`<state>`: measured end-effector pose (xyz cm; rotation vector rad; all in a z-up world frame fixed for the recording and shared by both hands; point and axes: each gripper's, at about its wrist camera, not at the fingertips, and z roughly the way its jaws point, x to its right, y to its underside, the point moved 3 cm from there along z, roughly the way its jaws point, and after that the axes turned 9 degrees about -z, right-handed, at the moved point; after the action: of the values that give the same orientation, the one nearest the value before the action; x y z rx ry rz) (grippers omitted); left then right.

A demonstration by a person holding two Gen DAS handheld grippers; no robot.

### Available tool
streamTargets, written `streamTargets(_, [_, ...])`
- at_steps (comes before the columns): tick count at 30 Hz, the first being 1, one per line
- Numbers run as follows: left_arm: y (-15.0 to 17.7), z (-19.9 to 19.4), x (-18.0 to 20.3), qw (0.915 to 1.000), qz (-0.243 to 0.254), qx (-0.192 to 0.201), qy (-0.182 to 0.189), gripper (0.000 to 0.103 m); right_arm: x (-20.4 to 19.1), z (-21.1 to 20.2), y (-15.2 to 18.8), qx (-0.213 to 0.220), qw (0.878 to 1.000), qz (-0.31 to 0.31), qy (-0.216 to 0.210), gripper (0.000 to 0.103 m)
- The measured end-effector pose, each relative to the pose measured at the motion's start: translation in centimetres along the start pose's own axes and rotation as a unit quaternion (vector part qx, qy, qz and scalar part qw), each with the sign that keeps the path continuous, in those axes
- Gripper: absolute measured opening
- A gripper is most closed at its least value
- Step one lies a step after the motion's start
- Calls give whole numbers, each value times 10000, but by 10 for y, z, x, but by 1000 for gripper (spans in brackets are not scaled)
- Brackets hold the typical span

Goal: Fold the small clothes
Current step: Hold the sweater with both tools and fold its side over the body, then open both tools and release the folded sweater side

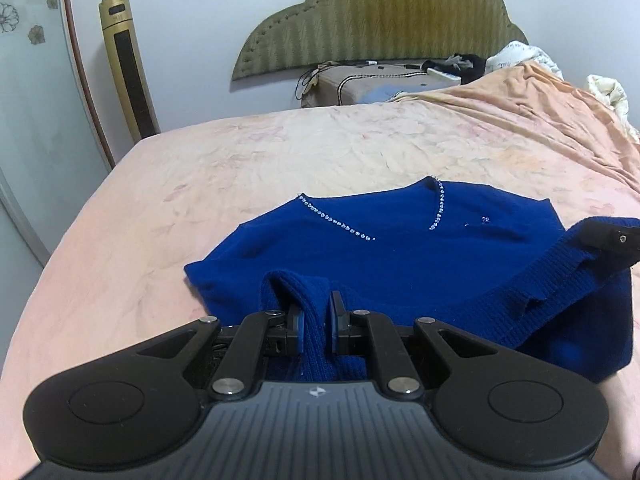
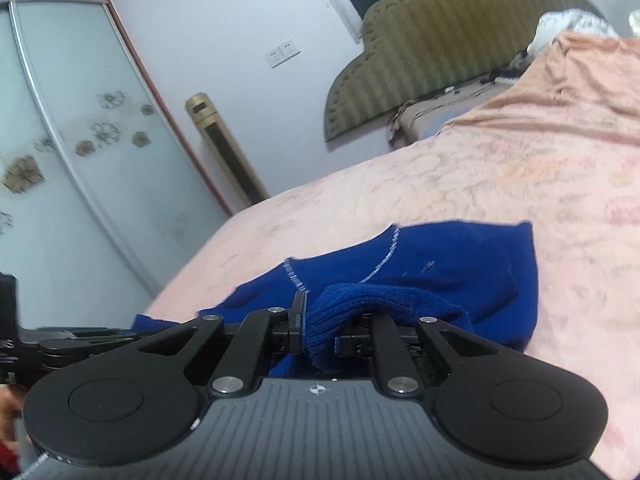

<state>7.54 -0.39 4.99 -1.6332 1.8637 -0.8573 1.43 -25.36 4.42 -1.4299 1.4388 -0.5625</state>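
Note:
A royal blue knit sweater [image 1: 400, 256] with a rhinestone-trimmed neckline lies on the pink bedsheet [image 1: 200, 184], its ribbed hem lifted toward the neckline. My left gripper [image 1: 318, 312] is shut on the hem's left part, blue knit pinched between its pads. At the right edge of the left wrist view, the right gripper's tip [image 1: 612, 240] holds the hem's other end up. In the right wrist view, my right gripper [image 2: 320, 320] is shut on a thick bunch of ribbed hem of the sweater [image 2: 460, 264]; the knit drapes over and hides its right finger.
A green padded headboard [image 1: 380, 20] stands against the far wall, with a cluttered bedside stand [image 1: 380, 80] below it. A gold tower fan [image 1: 128, 68] stands left of the bed, beside a glass sliding door [image 2: 60, 140]. Rumpled white bedding [image 1: 600, 88] lies at the far right.

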Motion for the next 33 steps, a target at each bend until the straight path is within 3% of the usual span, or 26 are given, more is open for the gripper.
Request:
streamTargets(23, [-34, 27, 5, 9998, -50, -15, -194, 11, 23, 21, -18, 180, 9988, 297, 339, 15])
streamTargets(33, [-56, 91, -7, 9985, -371, -254, -307, 11, 57, 77, -28, -116, 9959, 776, 447, 15])
